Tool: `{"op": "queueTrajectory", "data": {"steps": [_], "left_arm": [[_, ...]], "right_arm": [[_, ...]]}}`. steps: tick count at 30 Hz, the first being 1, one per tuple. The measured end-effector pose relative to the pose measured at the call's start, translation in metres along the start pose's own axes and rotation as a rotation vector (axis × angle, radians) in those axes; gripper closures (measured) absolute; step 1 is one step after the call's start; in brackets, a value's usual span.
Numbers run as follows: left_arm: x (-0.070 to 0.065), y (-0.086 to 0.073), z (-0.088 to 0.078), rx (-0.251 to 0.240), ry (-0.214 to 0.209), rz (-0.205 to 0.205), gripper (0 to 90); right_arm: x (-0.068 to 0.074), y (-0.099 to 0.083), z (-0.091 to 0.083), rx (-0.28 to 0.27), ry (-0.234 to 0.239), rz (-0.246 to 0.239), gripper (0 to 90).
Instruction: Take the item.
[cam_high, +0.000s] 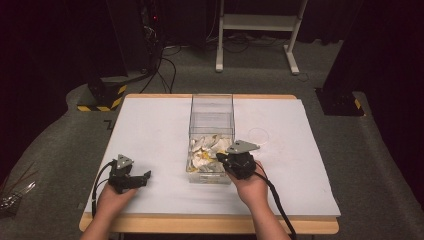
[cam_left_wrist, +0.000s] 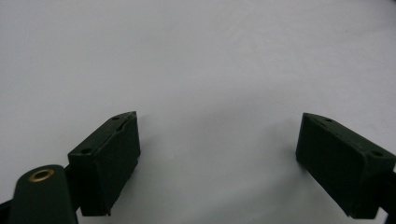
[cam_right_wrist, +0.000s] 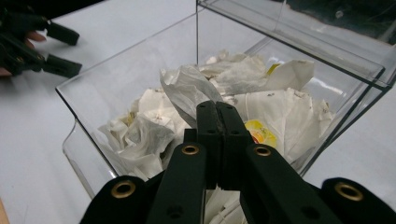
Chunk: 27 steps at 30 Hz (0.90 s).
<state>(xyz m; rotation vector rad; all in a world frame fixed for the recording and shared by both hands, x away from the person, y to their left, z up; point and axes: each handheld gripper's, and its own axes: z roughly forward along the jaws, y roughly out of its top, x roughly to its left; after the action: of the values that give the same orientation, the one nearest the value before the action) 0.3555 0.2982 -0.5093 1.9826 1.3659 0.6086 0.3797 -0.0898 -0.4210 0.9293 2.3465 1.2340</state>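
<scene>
Right now, right gripper (cam_right_wrist: 217, 109) pressed shut over the near end of the clear plastic box (cam_high: 211, 107), jaws flat against each other, tips just at a crumpled white paper sachet (cam_right_wrist: 189, 88); whether a fold of it sits pinched between them, impossible to tell. Below and around the tips, more white sachets (cam_high: 206, 150) heaped in the box's near half, one with a yellow patch (cam_right_wrist: 259, 132). Box standing mid-table on the white table top (cam_high: 150, 130). Farther left, left gripper (cam_high: 146, 177) low over bare table near the front edge, jaws spread wide, nothing between them. Just right of the box, a small clear round lid (cam_high: 258, 134) lying flat.
</scene>
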Motion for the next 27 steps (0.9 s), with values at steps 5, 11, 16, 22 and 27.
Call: {"op": "queueTrajectory", "data": {"steps": [5, 11, 16, 22, 27], "left_arm": [[0.000, 0.000, 0.000, 0.001, -0.001, 0.001, 13.8], [0.000, 0.000, 0.000, -0.004, 0.001, -0.003, 13.8], [0.000, 0.000, 0.000, -0.005, 0.001, -0.004, 13.9], [0.000, 0.000, 0.000, -0.004, 0.000, -0.003, 13.8], [0.000, 0.000, 0.000, -0.003, 0.000, -0.002, 13.8]], "right_arm": [[-0.002, -0.005, -0.005, -0.065, 0.001, 0.033, 89.5], [-0.002, -0.005, -0.007, -0.095, 0.000, 0.054, 89.6], [-0.002, -0.005, -0.008, -0.115, 0.005, 0.065, 89.6], [-0.001, -0.005, -0.009, -0.141, 0.010, 0.069, 89.6], [0.001, -0.004, -0.012, -0.160, 0.010, 0.071, 89.6]]}}
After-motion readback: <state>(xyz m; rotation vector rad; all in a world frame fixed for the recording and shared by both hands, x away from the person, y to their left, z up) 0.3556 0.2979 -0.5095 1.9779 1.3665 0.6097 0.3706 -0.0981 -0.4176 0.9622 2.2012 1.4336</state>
